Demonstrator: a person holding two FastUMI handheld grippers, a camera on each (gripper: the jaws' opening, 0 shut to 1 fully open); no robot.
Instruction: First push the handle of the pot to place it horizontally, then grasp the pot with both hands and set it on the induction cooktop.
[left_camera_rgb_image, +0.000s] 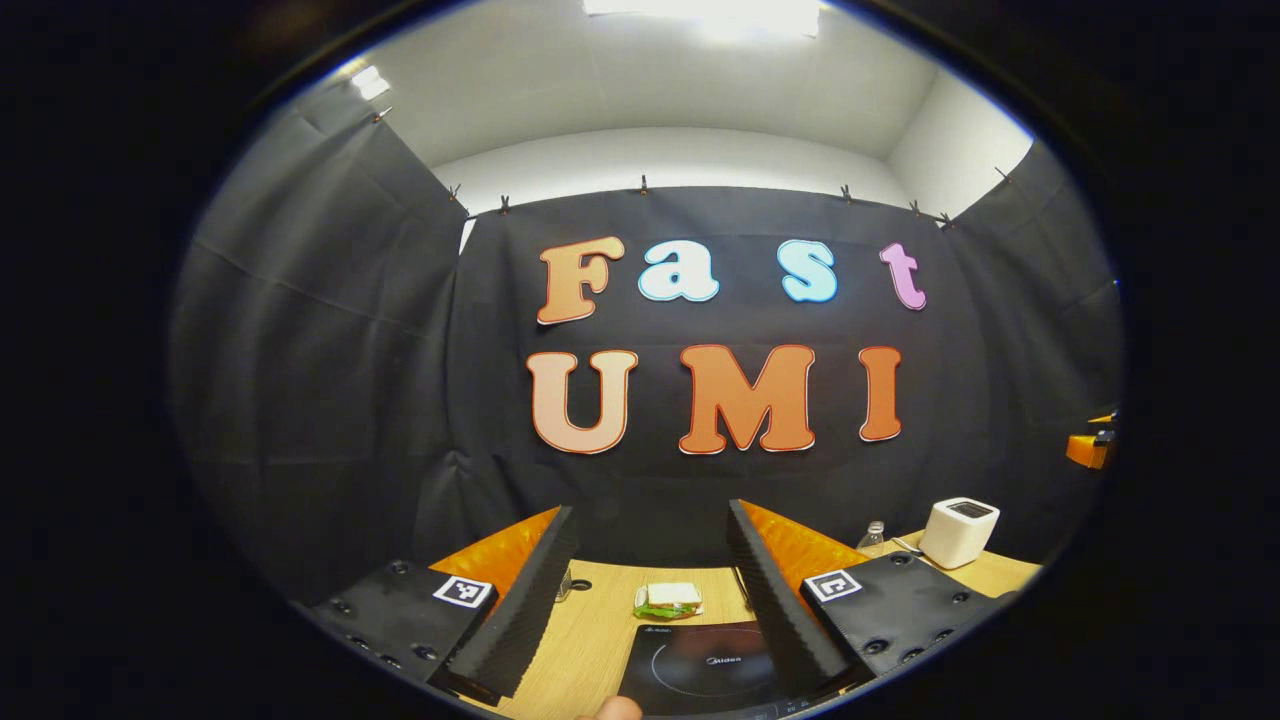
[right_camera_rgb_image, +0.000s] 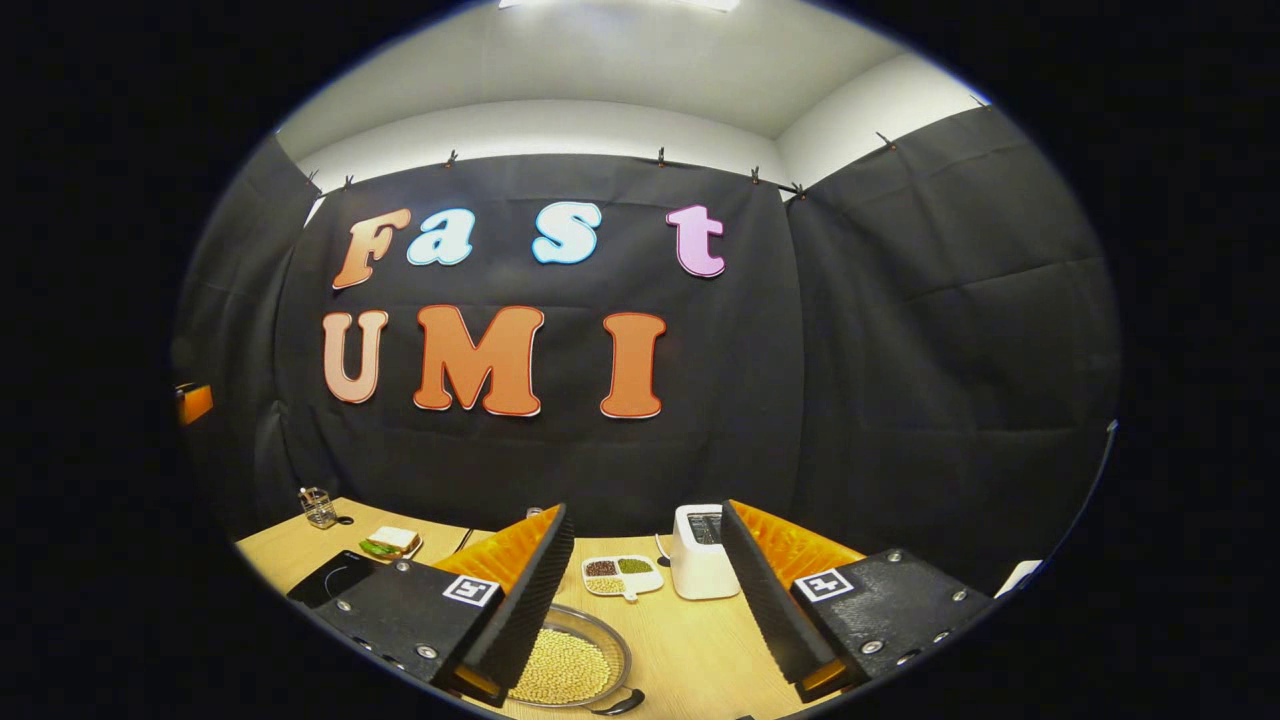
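both grippers held up over the table, fingers spread and holding nothing.

in the left gripper view the left gripper (left_camera_rgb_image: 650, 600) has its fingers released wide apart, and between them lies the dark induction cooktop (left_camera_rgb_image: 700, 670) on the wooden table (left_camera_rgb_image: 590, 640); just beyond the cooktop sits a sandwich (left_camera_rgb_image: 668, 600), and far to the right a white toaster (left_camera_rgb_image: 958, 532) with a small glass bottle (left_camera_rgb_image: 873, 537) beside it. in the right gripper view the right gripper (right_camera_rgb_image: 650, 600) is likewise spread and empty; the pot (right_camera_rgb_image: 565, 665), full of pale beans, rests on the table near the left finger, its dark handle (right_camera_rgb_image: 618, 704) pointing toward the near right. beyond it are a divided dish of beans (right_camera_rgb_image: 620, 575) and the toaster, with the cooktop and sandwich off to the left.
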